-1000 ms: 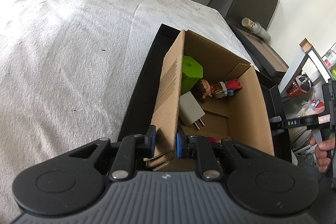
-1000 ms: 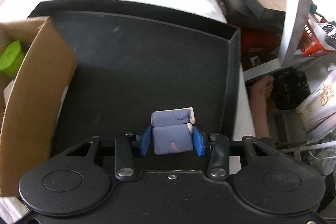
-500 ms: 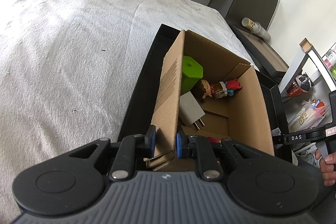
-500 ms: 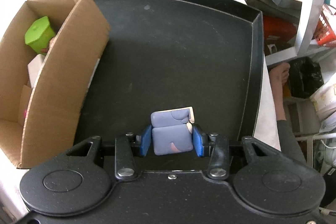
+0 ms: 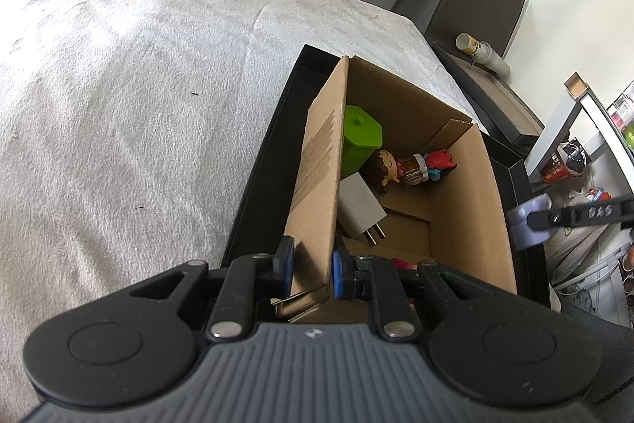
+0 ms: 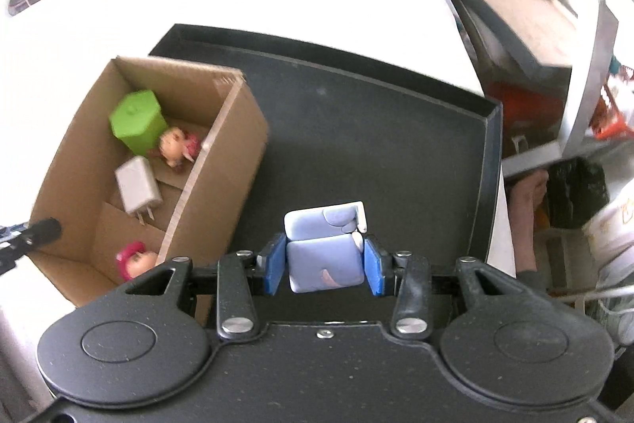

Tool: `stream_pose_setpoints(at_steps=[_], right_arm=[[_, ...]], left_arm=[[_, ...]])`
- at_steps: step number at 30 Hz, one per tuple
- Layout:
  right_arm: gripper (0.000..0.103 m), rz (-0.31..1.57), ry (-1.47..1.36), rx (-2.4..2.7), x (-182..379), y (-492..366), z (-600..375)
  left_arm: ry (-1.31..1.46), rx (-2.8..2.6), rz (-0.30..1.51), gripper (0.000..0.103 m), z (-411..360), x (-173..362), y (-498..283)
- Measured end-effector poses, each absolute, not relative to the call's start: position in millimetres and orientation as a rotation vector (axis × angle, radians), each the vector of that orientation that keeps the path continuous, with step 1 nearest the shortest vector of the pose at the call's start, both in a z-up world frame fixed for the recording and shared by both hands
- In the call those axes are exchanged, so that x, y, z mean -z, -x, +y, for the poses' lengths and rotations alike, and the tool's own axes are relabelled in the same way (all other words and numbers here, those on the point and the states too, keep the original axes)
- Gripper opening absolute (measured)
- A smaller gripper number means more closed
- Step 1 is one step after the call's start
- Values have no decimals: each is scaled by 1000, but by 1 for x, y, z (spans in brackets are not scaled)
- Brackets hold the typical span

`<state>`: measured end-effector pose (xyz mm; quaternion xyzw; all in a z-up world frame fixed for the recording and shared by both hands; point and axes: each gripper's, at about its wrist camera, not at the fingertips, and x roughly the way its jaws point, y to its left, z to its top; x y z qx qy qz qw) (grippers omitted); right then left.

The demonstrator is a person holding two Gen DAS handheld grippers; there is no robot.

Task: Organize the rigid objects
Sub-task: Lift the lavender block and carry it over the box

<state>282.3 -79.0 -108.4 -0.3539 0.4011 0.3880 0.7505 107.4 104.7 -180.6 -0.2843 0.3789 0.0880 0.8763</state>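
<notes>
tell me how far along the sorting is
Done: the cardboard box already holds a green container, white charger and two figurines. In hand: the right tool grips a blue block above the black tray, while the left tool clamps the box wall. Left: dropping the block in.

The box (image 6: 222, 161) sits in the tray (image 6: 356, 145), at its nine o'clock side; the tray lies on the cloth (image 5: 119, 106). In the box: pot (image 6: 136, 123) at twelve o'clock, doll (image 6: 176, 145) beside it, charger (image 6: 136, 187) (prongs toward six), another figure (image 6: 134, 258) at six.
</notes>
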Motion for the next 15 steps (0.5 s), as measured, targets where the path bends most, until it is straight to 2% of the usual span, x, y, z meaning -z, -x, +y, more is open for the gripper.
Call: stream_pose_setpoints(at_steps=[15], right_arm=[[41, 771, 781, -978, 66, -233, -49]], left_arm=[[595, -183, 791, 18, 105, 180, -108]])
